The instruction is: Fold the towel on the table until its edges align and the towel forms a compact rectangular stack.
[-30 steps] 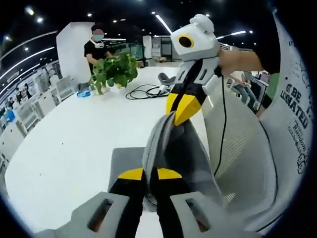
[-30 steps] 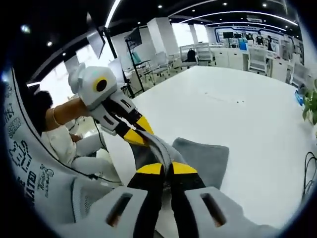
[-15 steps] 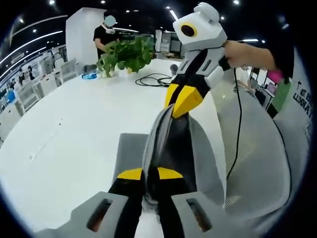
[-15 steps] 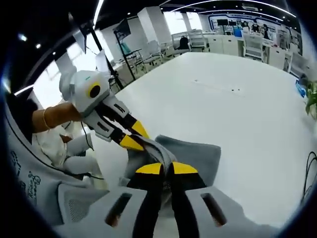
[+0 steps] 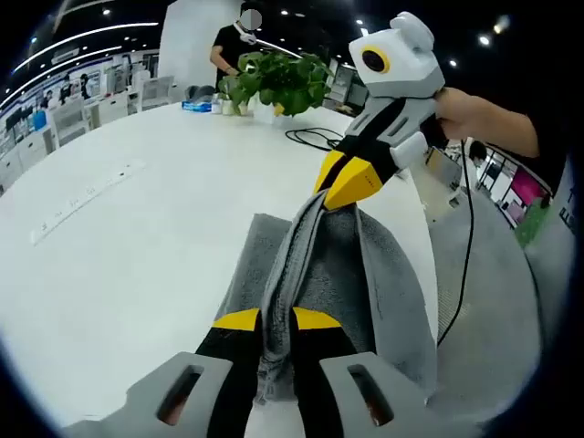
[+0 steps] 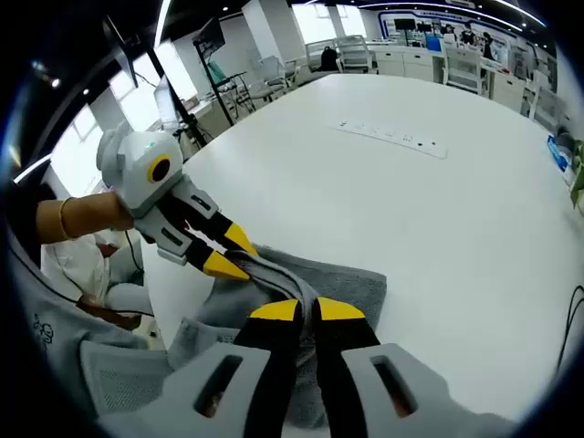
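- Your white table (image 5: pixel 109 265) stands in an open office.
- The grey towel (image 5: pixel 328 274) lies near its edge, one hem lifted taut.
- Your left gripper (image 5: pixel 276 321) is clamped on that hem.
- Your right gripper (image 6: pixel 307 310) pinches it likewise.

Open-plan office around a broad white desk (image 5: pixel 119 265)

In the left gripper view a leafy potted plant (image 5: pixel 278 80) stands at the desk's far end at 12 o'clock, a black cable (image 5: pixel 315 139) coiled beside it and a person in a dark top (image 5: pixel 230 41) behind it; a white pillar (image 5: pixel 187 41) rises there under a dark ceiling with strip lights (image 5: pixel 100 32). In the right gripper view bright windows (image 6: pixel 324 20) and office chairs (image 6: pixel 351 57) sit at 12 o'clock, and a dark stand (image 6: pixel 205 59) at 10 o'clock.
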Action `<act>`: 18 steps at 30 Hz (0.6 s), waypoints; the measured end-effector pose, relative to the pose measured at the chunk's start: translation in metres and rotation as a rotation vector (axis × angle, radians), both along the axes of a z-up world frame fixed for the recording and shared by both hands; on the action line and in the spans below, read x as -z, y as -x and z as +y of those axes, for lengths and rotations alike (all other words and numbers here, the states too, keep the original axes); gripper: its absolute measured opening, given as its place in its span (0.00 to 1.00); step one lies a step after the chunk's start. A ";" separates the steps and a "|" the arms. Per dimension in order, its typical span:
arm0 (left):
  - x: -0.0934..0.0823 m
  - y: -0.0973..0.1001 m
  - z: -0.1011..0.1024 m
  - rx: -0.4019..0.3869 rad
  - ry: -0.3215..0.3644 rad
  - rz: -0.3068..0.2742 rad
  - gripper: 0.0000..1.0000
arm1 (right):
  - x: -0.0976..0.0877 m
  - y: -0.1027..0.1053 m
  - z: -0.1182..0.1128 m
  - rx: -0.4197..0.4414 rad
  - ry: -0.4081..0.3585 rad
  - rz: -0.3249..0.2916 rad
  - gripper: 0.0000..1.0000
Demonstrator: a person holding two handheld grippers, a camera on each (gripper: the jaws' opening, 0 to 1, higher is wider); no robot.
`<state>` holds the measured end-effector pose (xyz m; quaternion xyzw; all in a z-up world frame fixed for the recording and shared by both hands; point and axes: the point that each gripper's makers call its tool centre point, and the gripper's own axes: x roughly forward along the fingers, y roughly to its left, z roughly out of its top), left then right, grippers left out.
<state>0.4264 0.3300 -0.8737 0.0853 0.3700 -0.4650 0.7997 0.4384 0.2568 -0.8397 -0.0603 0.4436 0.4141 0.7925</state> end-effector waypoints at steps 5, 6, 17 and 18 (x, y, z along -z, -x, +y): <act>0.010 -0.005 0.008 -0.048 -0.016 0.015 0.16 | 0.023 -0.012 -0.004 -0.004 0.040 0.026 0.04; 0.013 -0.007 0.011 -0.061 -0.020 0.014 0.17 | 0.025 -0.014 -0.004 -0.002 0.043 0.029 0.04; 0.007 -0.008 0.020 -0.164 0.025 -0.004 0.18 | 0.022 -0.021 -0.005 -0.029 0.038 -0.019 0.03; 0.003 -0.007 0.022 -0.175 0.030 -0.013 0.20 | 0.021 -0.023 -0.006 -0.027 0.035 -0.025 0.04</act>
